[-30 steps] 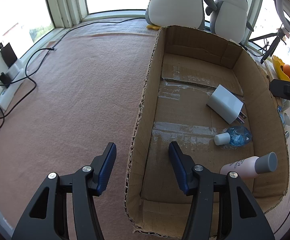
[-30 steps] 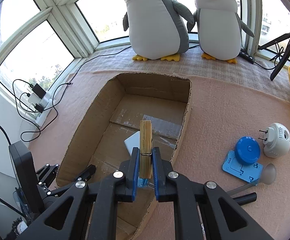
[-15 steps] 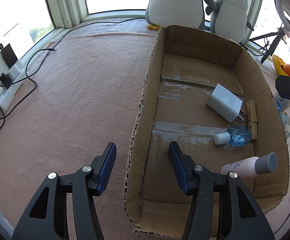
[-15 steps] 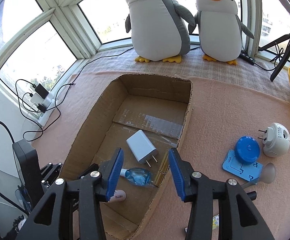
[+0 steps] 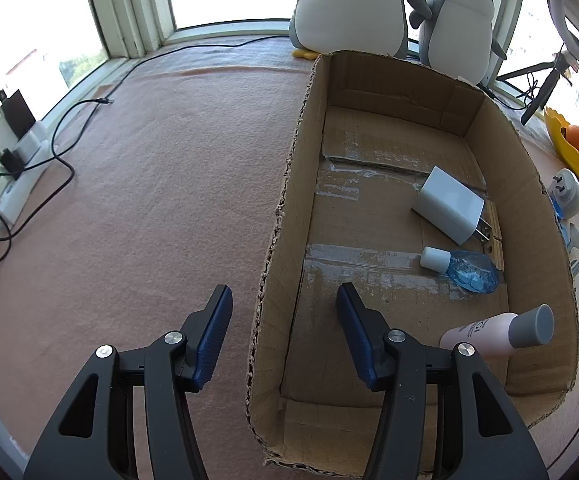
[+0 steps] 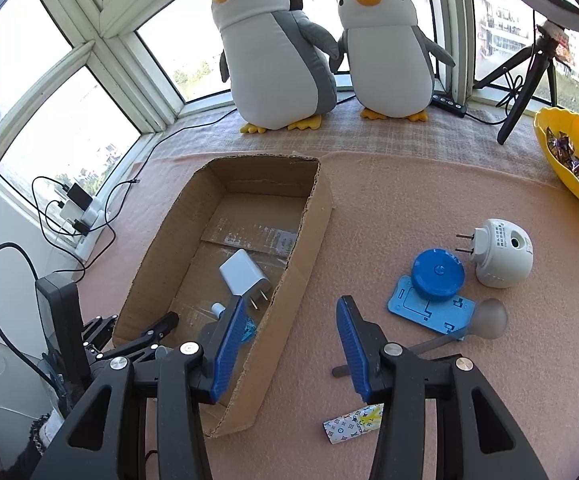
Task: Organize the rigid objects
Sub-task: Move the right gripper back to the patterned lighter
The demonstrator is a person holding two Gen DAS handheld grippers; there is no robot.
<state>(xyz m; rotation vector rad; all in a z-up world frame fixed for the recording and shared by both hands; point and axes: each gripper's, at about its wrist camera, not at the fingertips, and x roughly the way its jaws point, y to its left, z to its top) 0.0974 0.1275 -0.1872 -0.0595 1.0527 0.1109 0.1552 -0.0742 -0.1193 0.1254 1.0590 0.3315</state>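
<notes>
Leftmost, a white power strip [image 5: 13, 140] with black cables lies by the window, at the edge of the nubby pink cloth [image 5: 149, 200] that covers the desk. Next come the left tongs [image 5: 283, 291]: black arms with ribbed blue pads, standing apart and gripping nothing. They straddle the ragged left wall of the cardboard box [image 5: 489, 120], one pad outside, one inside, neither pressing the wall.

The box is shallow and oblong, with torn corrugated rims and strips of clear tape across its floor. Inside, toward its right wall, lie a smooth white cube-shaped charger [image 5: 447, 204] with two metal prongs, a flat wooden clothespin [image 5: 495, 236] just beside those prongs along the wall, a small clear-blue bottle [image 5: 465, 270] with a white cap, and, nearer the camera, a pink bottle [image 5: 485, 336] on its side with a grey cylindrical cap.

The right tongs [image 6: 291, 302] hang over the box's right wall, pads moderately apart and empty. Right of the box, on the cloth, a small patterned packet [image 6: 353, 426] lies nearest. Beyond it, a round blue disc [image 6: 437, 274] sits on a flat blue plate [image 6: 429, 312], a grey spoon-like piece [image 6: 485, 318] touches that plate, and a rounded white plug-in device [image 6: 503, 254] stands just beside the disc. Farthest right is a glossy yellow bowl [image 6: 561, 168] holding oranges.
</notes>
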